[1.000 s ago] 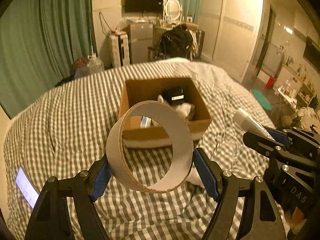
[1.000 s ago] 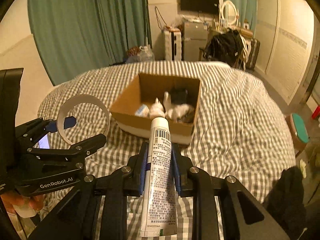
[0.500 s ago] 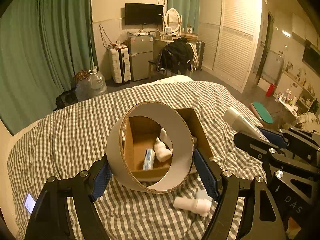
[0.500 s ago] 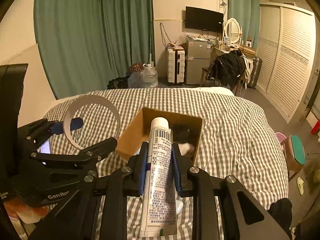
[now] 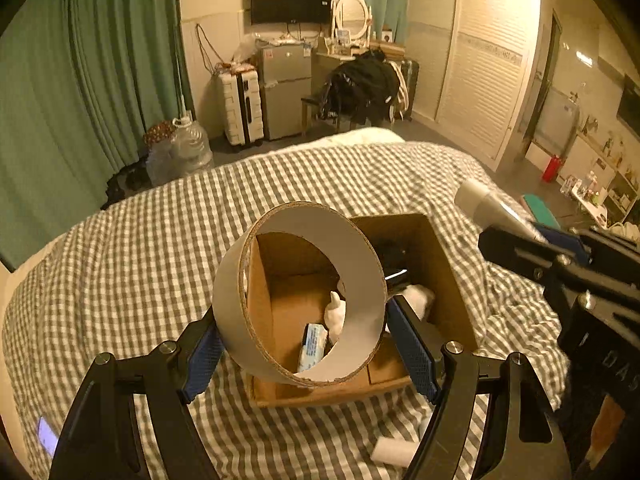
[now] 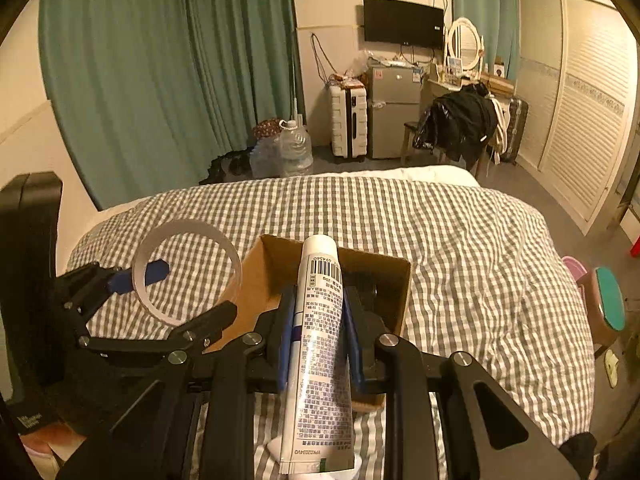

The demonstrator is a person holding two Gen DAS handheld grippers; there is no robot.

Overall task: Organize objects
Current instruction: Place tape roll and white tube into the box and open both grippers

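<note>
My left gripper (image 5: 304,344) is shut on a wide cardboard ring (image 5: 228,300) and holds it in the air above the near left part of an open cardboard box (image 5: 448,272) on the checked bed. The ring also shows in the right wrist view (image 6: 186,272). My right gripper (image 6: 316,328) is shut on a white tube (image 6: 320,320) with a barcode, cap pointing forward, above the near edge of the box (image 6: 396,280). The tube's cap shows in the left wrist view (image 5: 476,200). The box holds a small blue-white packet (image 5: 314,340), white items and a dark object.
A white cylinder (image 5: 394,450) lies on the checked blanket (image 5: 140,260) near the box's front. A lit phone (image 5: 46,436) lies at the bed's left edge. Beyond the bed stand a suitcase, a small fridge, a chair with dark clothes and water jugs.
Both grippers have moved forward and stand higher over the box, each still holding its object. The box now sits lower and closer in both views, under the ring and the tube.
</note>
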